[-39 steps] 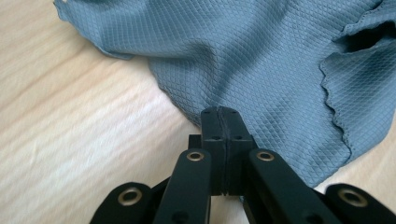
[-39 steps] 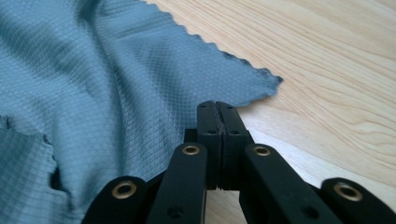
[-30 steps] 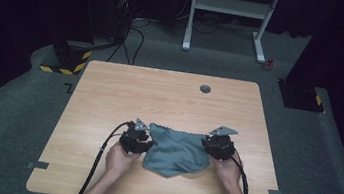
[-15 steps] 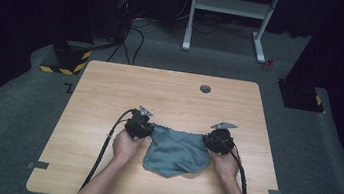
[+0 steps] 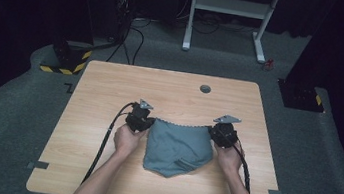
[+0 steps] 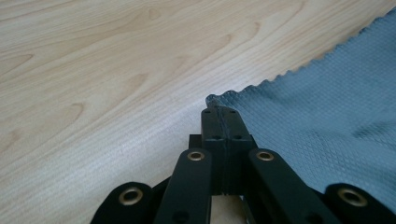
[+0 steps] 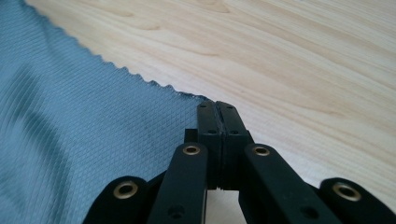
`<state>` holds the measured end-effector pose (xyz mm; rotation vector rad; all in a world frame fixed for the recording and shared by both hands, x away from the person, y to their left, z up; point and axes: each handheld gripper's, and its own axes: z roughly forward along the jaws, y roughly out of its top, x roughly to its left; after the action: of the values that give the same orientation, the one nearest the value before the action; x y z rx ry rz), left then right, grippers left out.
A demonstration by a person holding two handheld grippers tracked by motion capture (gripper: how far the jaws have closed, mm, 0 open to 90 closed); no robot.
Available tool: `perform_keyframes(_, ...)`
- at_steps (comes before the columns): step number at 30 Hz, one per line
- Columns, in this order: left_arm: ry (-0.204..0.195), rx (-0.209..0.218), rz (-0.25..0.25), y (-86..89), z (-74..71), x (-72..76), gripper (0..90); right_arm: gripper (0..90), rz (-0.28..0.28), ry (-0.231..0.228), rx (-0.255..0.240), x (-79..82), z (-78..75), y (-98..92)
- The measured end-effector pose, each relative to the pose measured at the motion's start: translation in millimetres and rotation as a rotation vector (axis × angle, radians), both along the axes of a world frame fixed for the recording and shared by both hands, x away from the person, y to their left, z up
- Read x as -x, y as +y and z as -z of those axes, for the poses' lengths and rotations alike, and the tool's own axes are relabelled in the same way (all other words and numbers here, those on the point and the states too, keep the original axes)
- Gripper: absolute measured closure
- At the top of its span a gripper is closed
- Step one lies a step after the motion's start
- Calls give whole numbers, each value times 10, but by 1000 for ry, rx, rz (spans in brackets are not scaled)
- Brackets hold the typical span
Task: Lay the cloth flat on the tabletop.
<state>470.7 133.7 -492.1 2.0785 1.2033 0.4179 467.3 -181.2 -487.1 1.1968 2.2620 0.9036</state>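
Observation:
A grey-blue cloth (image 5: 176,145) lies on the wooden table (image 5: 111,84), its scalloped far edge stretched straight between my two grippers. The left gripper (image 5: 149,122) pinches the cloth's far left corner; in the left gripper view its jaws (image 6: 223,113) have just closed and are pressed together on the cloth (image 6: 327,107) corner. The right gripper (image 5: 212,131) holds the far right corner the same way; in the right gripper view its tips (image 7: 217,106) have just closed on the edge of the cloth (image 7: 70,116). The near part of the cloth is rumpled, with a fold.
A round cable hole (image 5: 205,89) sits near the table's far edge. A black cable (image 5: 106,139) trails from the left gripper over the near edge, and another runs back from the right gripper. Bare wood lies beyond the cloth.
Both hands have shifted a little toward the far side of the table. The cloth's far edge, bunched before, is now pulled out straight between the two grippers.

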Motion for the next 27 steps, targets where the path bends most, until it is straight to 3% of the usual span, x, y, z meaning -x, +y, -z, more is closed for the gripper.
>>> perform_keyframes(4,11,-14,-10,-15,74,-66,899,900,29,22,3,-93,45,-8)
perform_keyframes(8,22,-62,-13,-48,174,-136,899,896,43,47,27,-195,168,34)
perform_keyframes(13,21,-62,-16,-48,191,-162,894,883,52,61,21,-232,221,56)
perform_keyframes(14,16,-69,-15,-47,190,-160,894,844,56,64,19,-234,227,55)
perform_keyframes(15,16,-63,-21,-38,187,-150,835,782,74,57,11,-221,212,35)
perform_keyframes(19,2,-42,-29,-3,148,-87,742,792,73,28,-3,-152,131,1)
perform_keyframes(22,5,-37,-9,30,98,29,692,803,25,5,-20,-4,26,-5)
perform_keyframes(23,8,-30,12,44,79,138,663,805,-25,8,-17,101,-1,12)
perform_keyframes(27,19,-57,35,44,112,258,654,791,-83,30,-2,252,42,64)
